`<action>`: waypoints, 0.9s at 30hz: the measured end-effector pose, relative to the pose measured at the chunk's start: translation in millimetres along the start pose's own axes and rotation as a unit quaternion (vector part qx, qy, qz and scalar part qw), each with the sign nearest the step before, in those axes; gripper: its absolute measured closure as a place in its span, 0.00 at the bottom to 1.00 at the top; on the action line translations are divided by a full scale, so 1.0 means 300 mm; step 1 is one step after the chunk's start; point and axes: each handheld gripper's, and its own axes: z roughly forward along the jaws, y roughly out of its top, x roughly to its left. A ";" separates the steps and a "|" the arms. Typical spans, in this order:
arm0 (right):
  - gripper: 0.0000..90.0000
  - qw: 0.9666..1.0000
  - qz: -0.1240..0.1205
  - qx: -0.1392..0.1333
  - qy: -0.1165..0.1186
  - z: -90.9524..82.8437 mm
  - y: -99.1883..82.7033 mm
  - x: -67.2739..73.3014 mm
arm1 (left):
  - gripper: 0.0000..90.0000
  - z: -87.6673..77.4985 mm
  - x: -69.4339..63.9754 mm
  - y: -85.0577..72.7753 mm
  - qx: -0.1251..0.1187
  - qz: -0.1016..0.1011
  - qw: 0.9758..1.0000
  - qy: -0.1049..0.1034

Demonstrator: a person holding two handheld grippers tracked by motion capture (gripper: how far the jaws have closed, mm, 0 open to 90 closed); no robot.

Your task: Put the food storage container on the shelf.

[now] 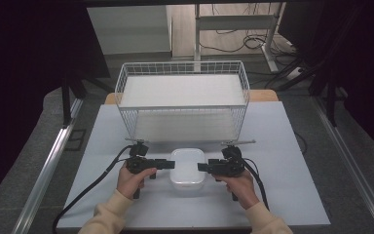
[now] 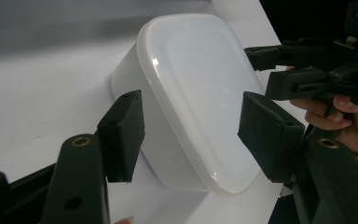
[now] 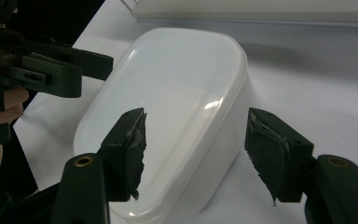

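Lidded white box (image 1: 188,168) on the desk (image 1: 282,161); left gripper (image 1: 168,164) and right gripper (image 1: 200,167) flank it, jaws wide, untouching

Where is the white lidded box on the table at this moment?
In the high view the white lidded box lies near the table's front middle, between the left gripper and right gripper, before the wire basket.
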 end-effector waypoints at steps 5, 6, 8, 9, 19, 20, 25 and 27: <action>0.43 1.000 0.007 0.003 0.007 0.013 -0.003 0.001 | 0.46 0.021 0.015 0.001 0.001 -0.015 1.000 -0.013; 0.44 1.000 0.009 0.003 0.008 0.015 -0.004 0.000 | 0.47 0.025 0.018 0.001 0.004 -0.017 1.000 -0.015; 0.46 1.000 0.015 0.004 0.011 0.020 -0.007 -0.001 | 0.48 0.034 0.022 0.000 0.006 -0.022 1.000 -0.019; 0.48 1.000 0.019 0.004 0.014 0.022 -0.009 -0.004 | 0.50 0.036 0.023 -0.001 0.008 -0.022 0.999 -0.021; 0.72 0.998 0.060 -0.004 0.033 -0.004 -0.016 -0.021 | 0.70 0.019 0.004 -0.015 0.008 -0.012 1.000 -0.007; 0.74 0.997 0.066 -0.003 0.037 -0.010 -0.017 -0.021 | 0.71 0.015 -0.001 -0.017 0.007 -0.012 1.000 -0.007; 0.79 0.997 0.069 -0.008 0.043 -0.035 -0.030 -0.012 | 0.79 -0.009 -0.026 -0.029 -0.005 -0.003 1.000 -0.005; 0.80 0.997 0.068 -0.011 0.044 -0.039 -0.033 -0.009 | 0.80 -0.013 -0.030 -0.032 -0.007 0.000 1.000 -0.005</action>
